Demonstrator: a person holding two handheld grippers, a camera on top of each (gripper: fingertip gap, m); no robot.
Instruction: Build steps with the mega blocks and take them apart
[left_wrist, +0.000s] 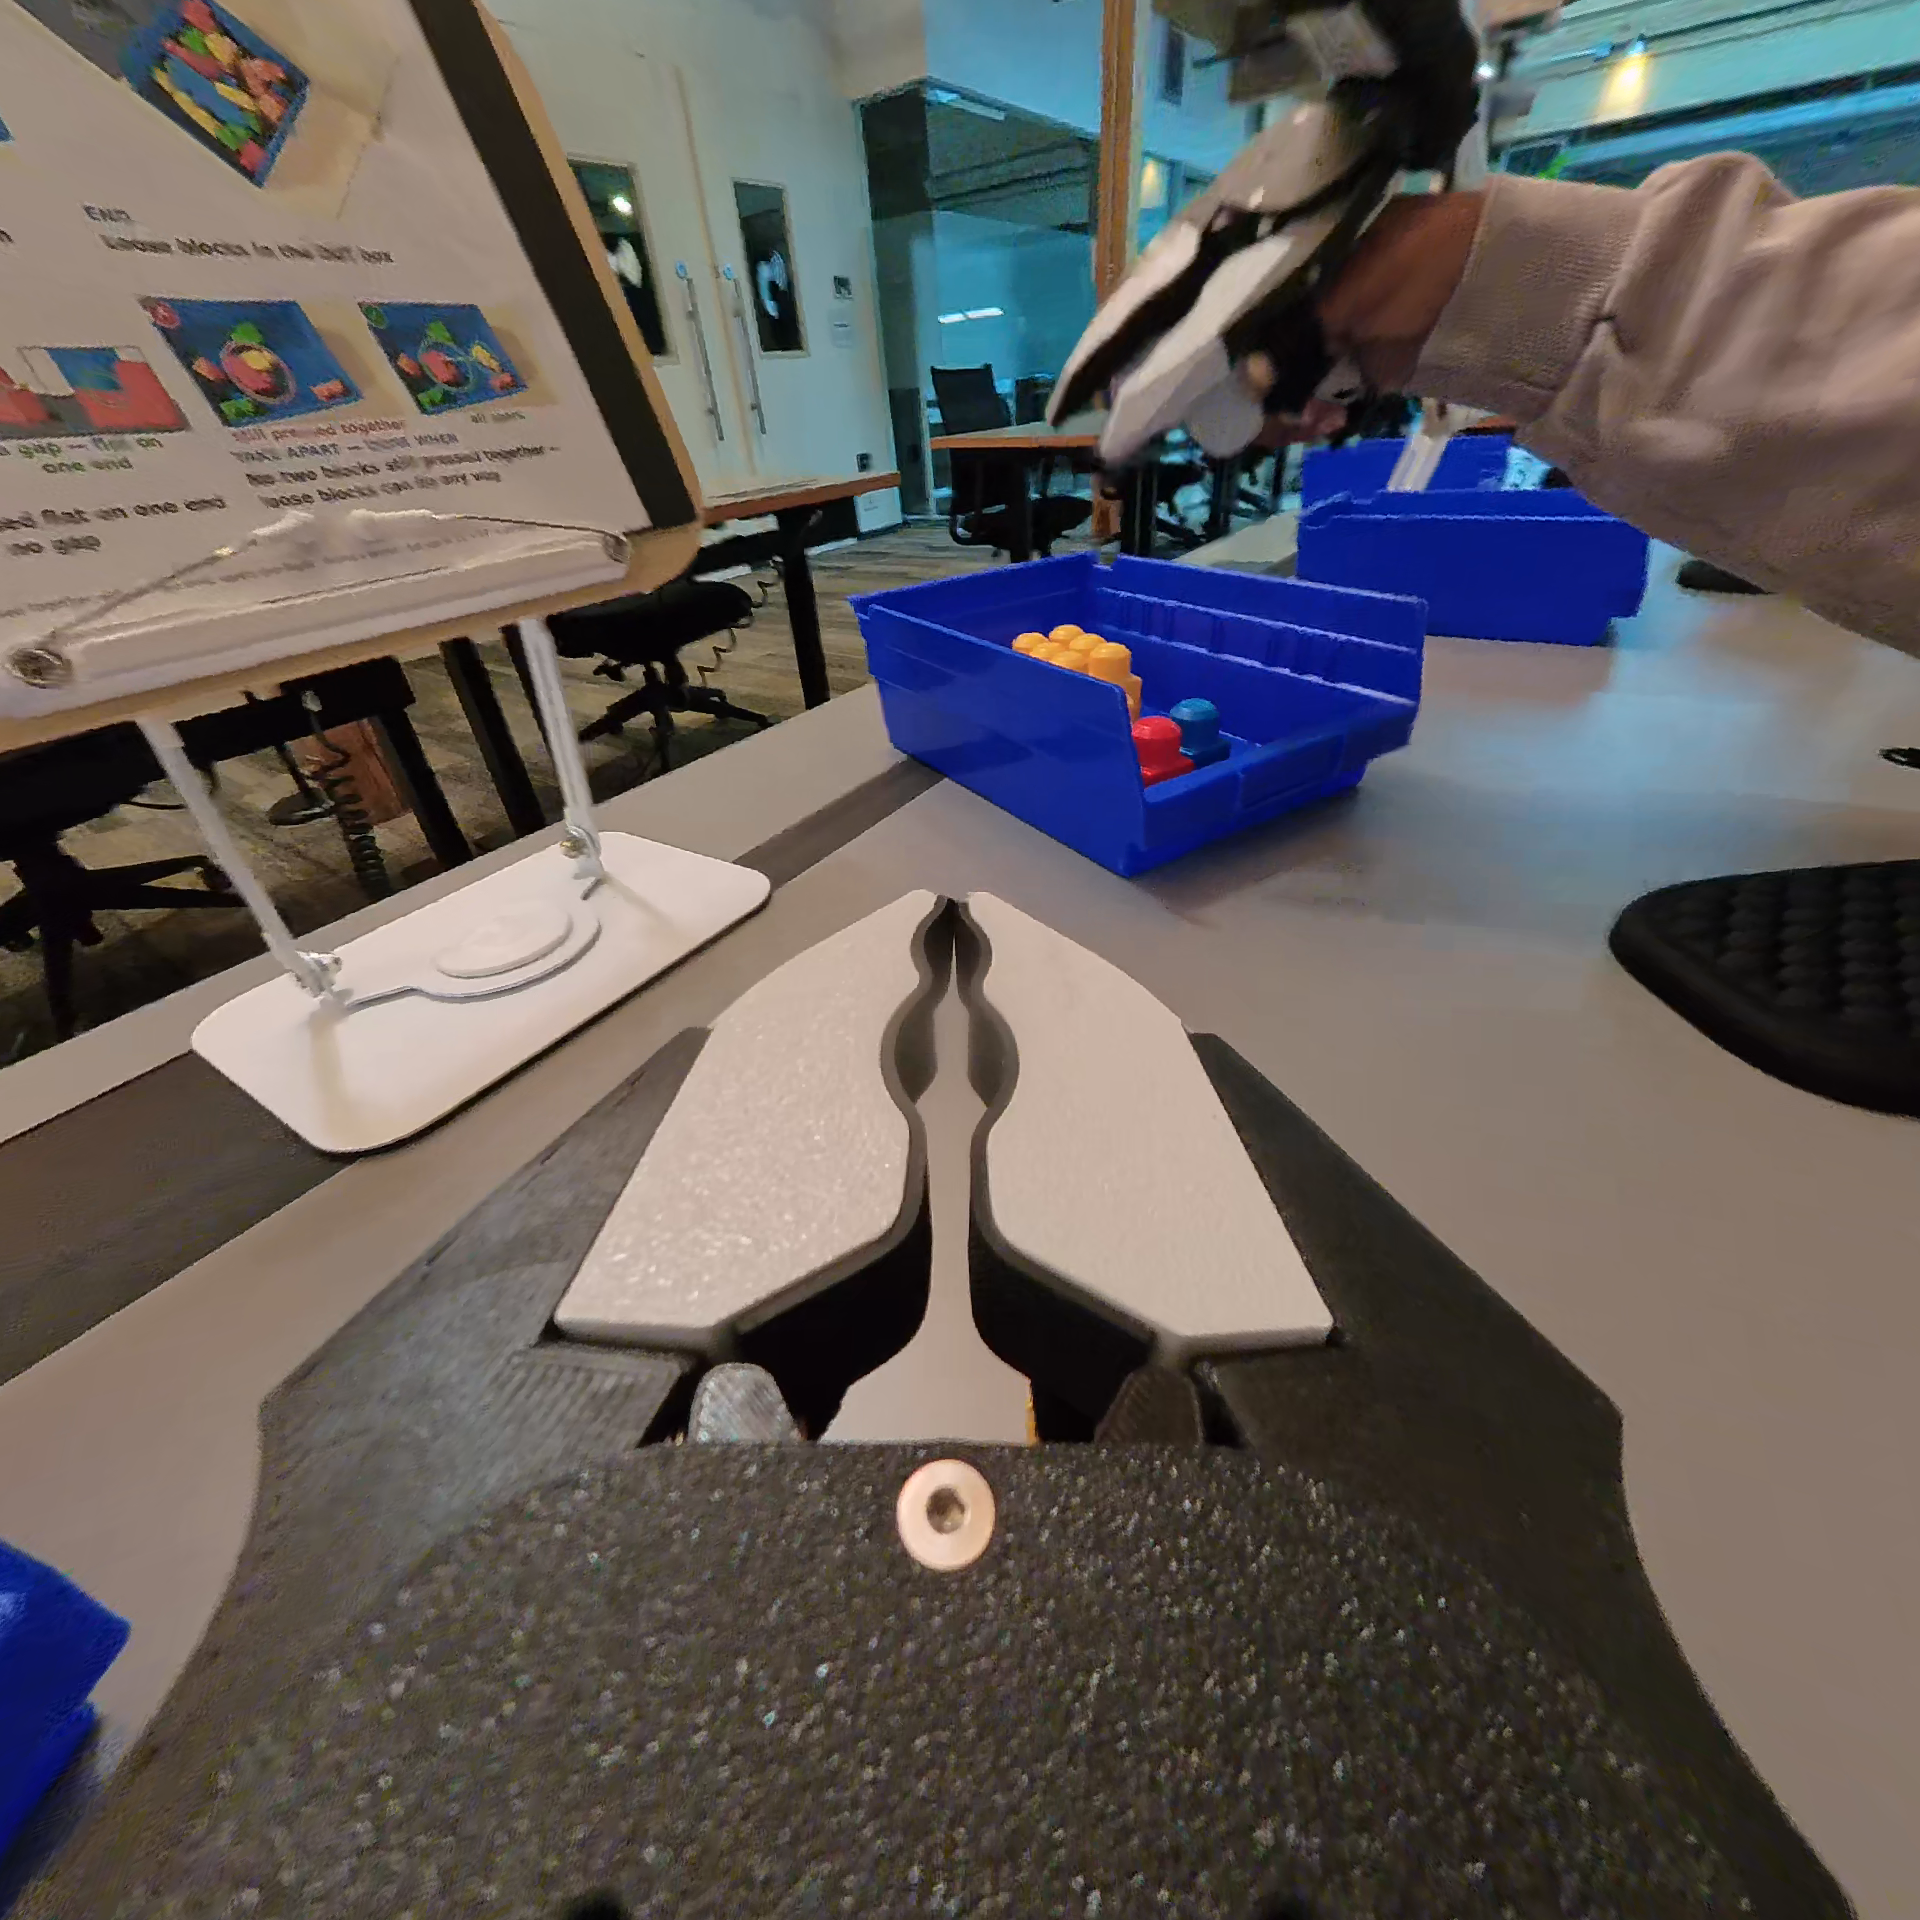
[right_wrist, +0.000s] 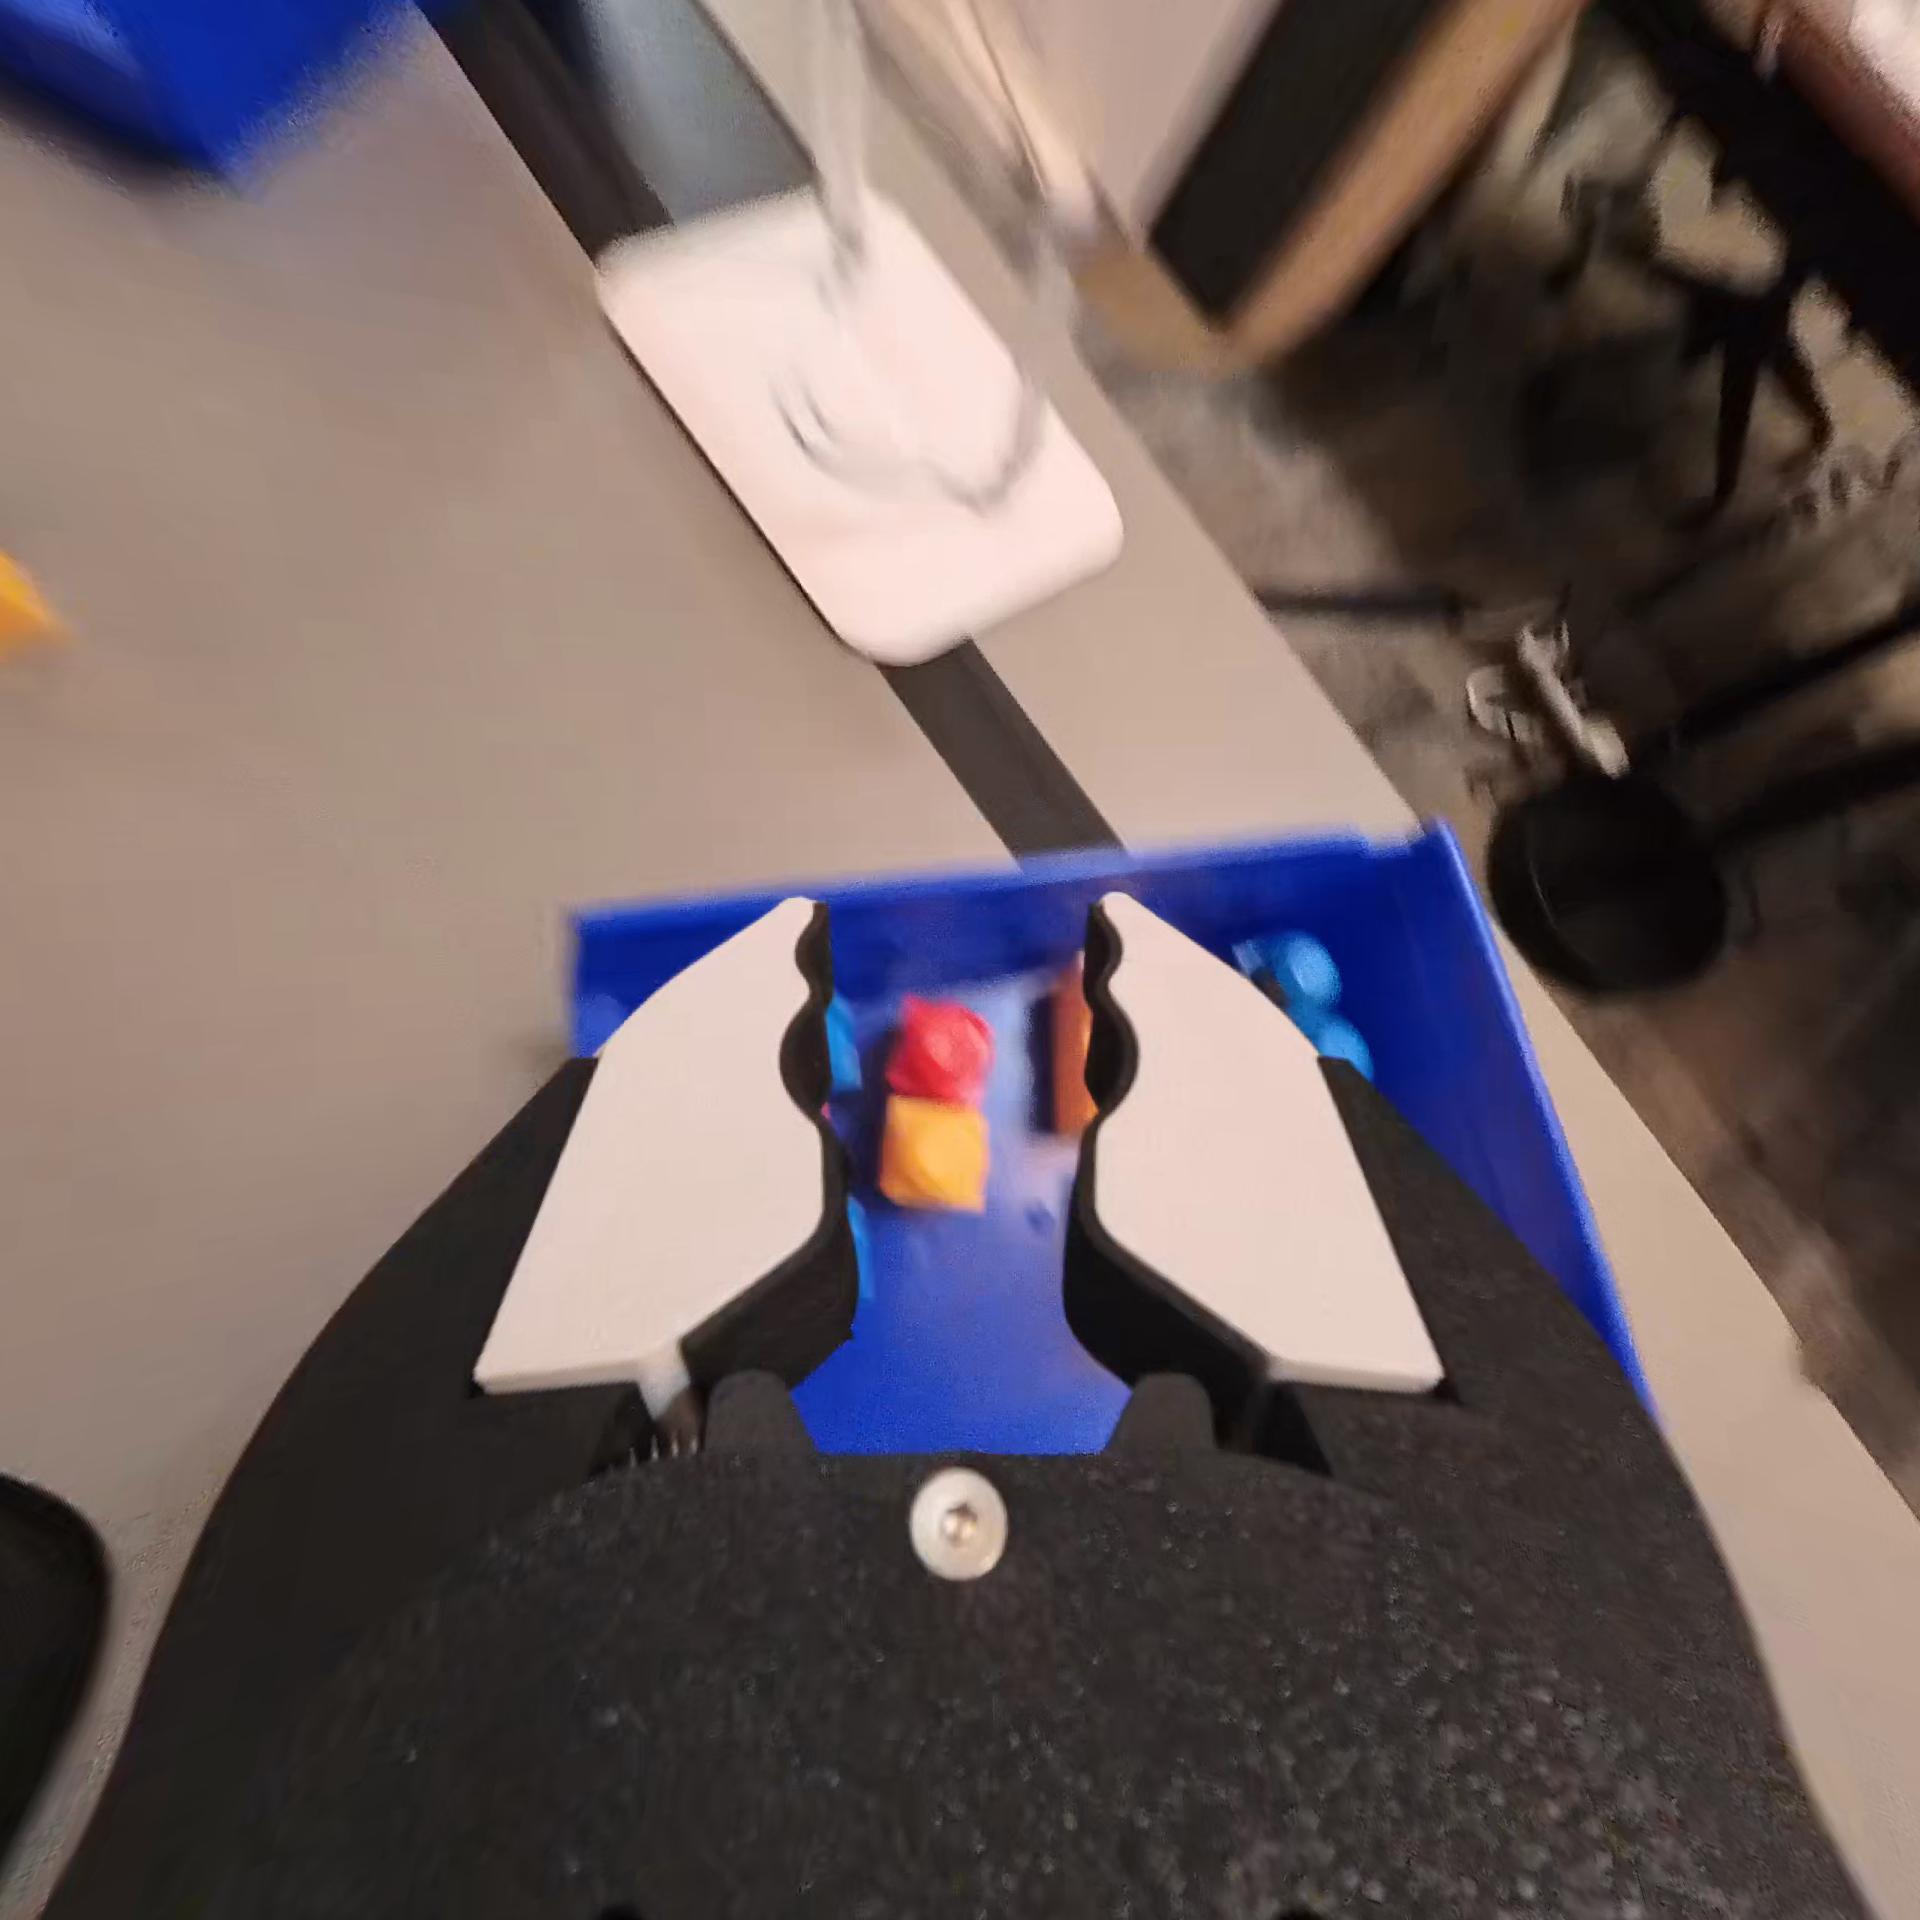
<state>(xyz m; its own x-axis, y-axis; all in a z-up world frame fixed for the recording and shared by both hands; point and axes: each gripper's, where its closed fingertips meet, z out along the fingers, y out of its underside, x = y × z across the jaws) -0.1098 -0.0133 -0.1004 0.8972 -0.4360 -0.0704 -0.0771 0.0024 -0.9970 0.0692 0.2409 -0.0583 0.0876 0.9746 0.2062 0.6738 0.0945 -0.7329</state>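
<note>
A blue bin (left_wrist: 1049, 769) sits on the grey table and holds an orange block (left_wrist: 1091, 657), a red block (left_wrist: 1158, 748) and a blue block (left_wrist: 1197, 727). My left gripper (left_wrist: 954, 914) is shut and empty, low over the table in front of the bin. My right gripper (right_wrist: 954, 920) is open and empty above the bin (right_wrist: 1475, 1039), looking down on a red block (right_wrist: 938, 1047), an orange block (right_wrist: 932, 1153) and a blue block (right_wrist: 1299, 982). It shows blurred in the left wrist view (left_wrist: 1101, 426), held above the bin by a hand and sleeve.
A white stand (left_wrist: 488, 997) with an instruction board (left_wrist: 291, 312) is at the left; it also shows in the right wrist view (right_wrist: 883, 447). A black pad (left_wrist: 1797, 977) lies at the right. More blue bins (left_wrist: 1475, 561) stand behind. The table edge drops to chairs beyond.
</note>
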